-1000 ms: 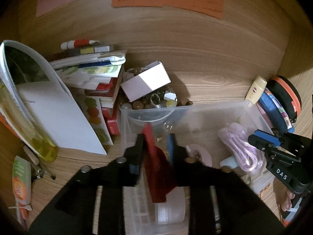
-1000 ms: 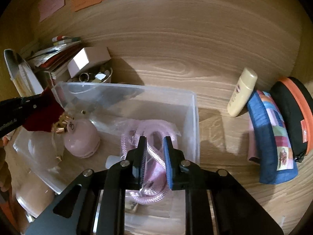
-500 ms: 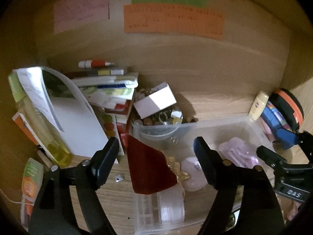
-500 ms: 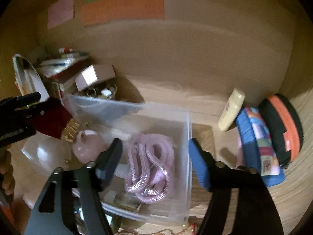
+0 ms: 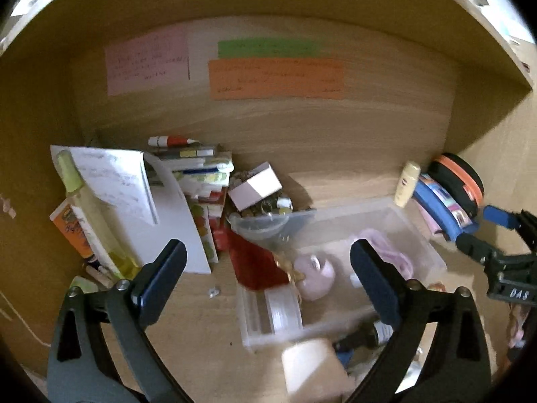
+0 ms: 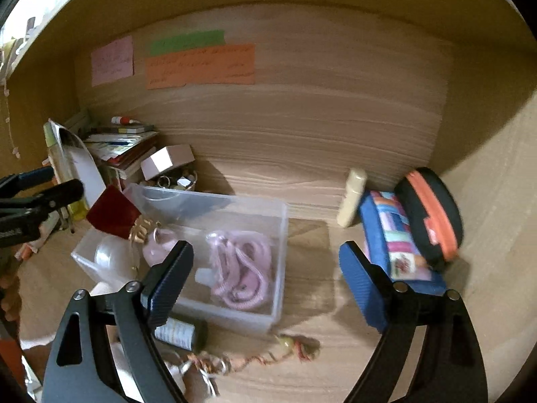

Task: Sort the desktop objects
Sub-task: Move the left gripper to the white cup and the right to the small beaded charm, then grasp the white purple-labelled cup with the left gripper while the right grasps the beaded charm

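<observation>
Both sets of tongs are spreading apart with nothing between their pads. The left tongs (image 5: 268,268) fill the lower part of the left wrist view; the right tongs (image 6: 266,278) fill the lower part of the right wrist view.

The clear plastic bin (image 6: 280,231) sits on the wooden surface (image 6: 302,181) at centre frame in the right wrist view, its long axis running from lower left to upper right. Inside it, toward the right end, lies a coiled pink cord (image 6: 241,268); at centre is a round pink object (image 5: 313,277). A dark red pouch (image 5: 256,263) lies over the bin's left rim, one corner pointing to the upper left, with gold trim at its lower edge.

In the right wrist view, a cream tube (image 6: 352,198) leans at right of centre, long axis nearly upright, just beside a blue patchwork case (image 6: 391,231) and a black case with orange zip (image 6: 433,211). Bare surface lies between the bin's right wall and these cases, and more behind the bin up to the back panel.

At left in the left wrist view, a stack of books and papers (image 5: 198,174) crowds the bin's far left corner, with a small white box (image 5: 255,186) tilted beside it. A dark bottle (image 6: 179,332) and a beaded string (image 6: 268,352) lie just in front of the bin.
</observation>
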A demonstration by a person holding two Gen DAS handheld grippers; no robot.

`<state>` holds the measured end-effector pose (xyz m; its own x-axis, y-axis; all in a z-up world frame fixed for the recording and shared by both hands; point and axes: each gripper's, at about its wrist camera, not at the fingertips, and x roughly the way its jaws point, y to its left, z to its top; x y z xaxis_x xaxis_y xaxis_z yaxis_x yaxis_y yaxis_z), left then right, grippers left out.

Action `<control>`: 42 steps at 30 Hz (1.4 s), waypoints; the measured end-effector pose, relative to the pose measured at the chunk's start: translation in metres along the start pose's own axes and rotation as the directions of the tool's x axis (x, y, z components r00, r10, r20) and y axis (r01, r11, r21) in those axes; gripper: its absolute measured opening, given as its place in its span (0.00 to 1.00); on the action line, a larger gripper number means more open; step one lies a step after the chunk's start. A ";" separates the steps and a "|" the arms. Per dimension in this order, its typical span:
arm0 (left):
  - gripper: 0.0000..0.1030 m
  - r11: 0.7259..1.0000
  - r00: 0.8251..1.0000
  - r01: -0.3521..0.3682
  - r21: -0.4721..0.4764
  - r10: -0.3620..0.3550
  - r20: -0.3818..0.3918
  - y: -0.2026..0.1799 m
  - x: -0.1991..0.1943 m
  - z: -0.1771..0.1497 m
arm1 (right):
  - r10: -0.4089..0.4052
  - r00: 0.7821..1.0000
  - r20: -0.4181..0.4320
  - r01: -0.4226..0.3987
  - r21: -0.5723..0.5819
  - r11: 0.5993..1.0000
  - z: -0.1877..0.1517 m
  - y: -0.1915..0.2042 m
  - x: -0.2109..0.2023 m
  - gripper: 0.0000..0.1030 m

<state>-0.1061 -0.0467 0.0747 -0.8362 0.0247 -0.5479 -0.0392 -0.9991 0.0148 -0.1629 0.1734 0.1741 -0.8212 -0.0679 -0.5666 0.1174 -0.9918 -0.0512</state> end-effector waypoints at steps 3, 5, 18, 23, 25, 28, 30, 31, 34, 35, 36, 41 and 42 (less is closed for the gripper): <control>0.97 1.000 0.999 0.012 0.014 -0.012 -0.032 -0.002 -0.005 -0.012 | -0.018 1.000 0.002 0.018 0.001 1.000 -0.011 -0.006 -0.010 0.88; 0.97 1.000 0.998 0.021 0.019 -0.019 -0.066 -0.004 -0.005 -0.024 | -0.029 1.000 -0.004 0.029 0.003 1.000 -0.020 -0.009 -0.015 0.89; 0.97 0.997 0.964 0.064 -0.042 -0.073 -0.255 -0.020 0.022 -0.089 | -0.090 0.979 -0.183 0.100 0.050 0.994 -0.069 -0.046 0.026 0.90; 0.97 0.994 0.947 0.089 -0.071 -0.106 -0.302 -0.024 0.032 -0.101 | -0.023 0.965 -0.260 0.041 0.065 0.997 -0.079 -0.047 0.051 0.88; 0.97 0.993 0.941 0.093 -0.076 -0.112 -0.318 -0.024 0.035 -0.105 | -0.006 0.962 -0.272 0.024 0.063 0.998 -0.081 -0.044 0.056 0.87; 0.97 0.992 0.934 0.089 -0.085 -0.112 -0.338 -0.024 0.041 -0.110 | 0.003 0.956 -0.293 0.009 0.041 0.999 -0.083 -0.037 0.064 0.79; 0.97 0.991 0.931 0.092 -0.101 -0.122 -0.345 -0.021 0.043 -0.113 | 0.005 0.952 -0.307 0.003 0.025 1.000 -0.085 -0.031 0.068 0.71; 0.97 0.989 0.928 0.099 -0.111 -0.132 -0.348 -0.018 0.043 -0.114 | -0.001 0.949 -0.314 0.006 0.016 1.000 -0.086 -0.028 0.071 0.63; 0.97 0.987 0.925 0.107 -0.123 -0.145 -0.352 -0.007 0.039 -0.116 | -0.001 0.947 -0.321 0.000 -0.004 1.000 -0.087 -0.023 0.075 0.52; 0.97 0.987 0.926 0.103 -0.120 -0.139 -0.352 -0.005 0.037 -0.116 | -0.001 0.947 -0.323 -0.001 -0.006 1.000 -0.087 -0.022 0.076 0.49; 0.97 0.989 0.928 0.096 -0.116 -0.131 -0.349 -0.003 0.036 -0.116 | 0.001 0.945 -0.326 -0.004 -0.010 1.000 -0.087 -0.021 0.077 0.48; 0.97 0.991 0.934 0.061 -0.122 -0.099 -0.344 0.011 0.029 -0.121 | 0.022 0.941 -0.339 -0.024 -0.003 1.000 -0.088 -0.021 0.082 0.36; 0.97 0.990 0.932 0.059 -0.127 -0.100 -0.349 0.012 0.029 -0.122 | 0.020 0.941 -0.337 -0.023 -0.005 1.000 -0.089 -0.021 0.082 0.35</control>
<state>-0.0641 -0.0621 -0.0432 -0.5845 0.1112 -0.8037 -0.0187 -0.9921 -0.1237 -0.1830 0.1987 0.0559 -0.5826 -0.0474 -0.8114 0.1394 -0.9893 -0.0423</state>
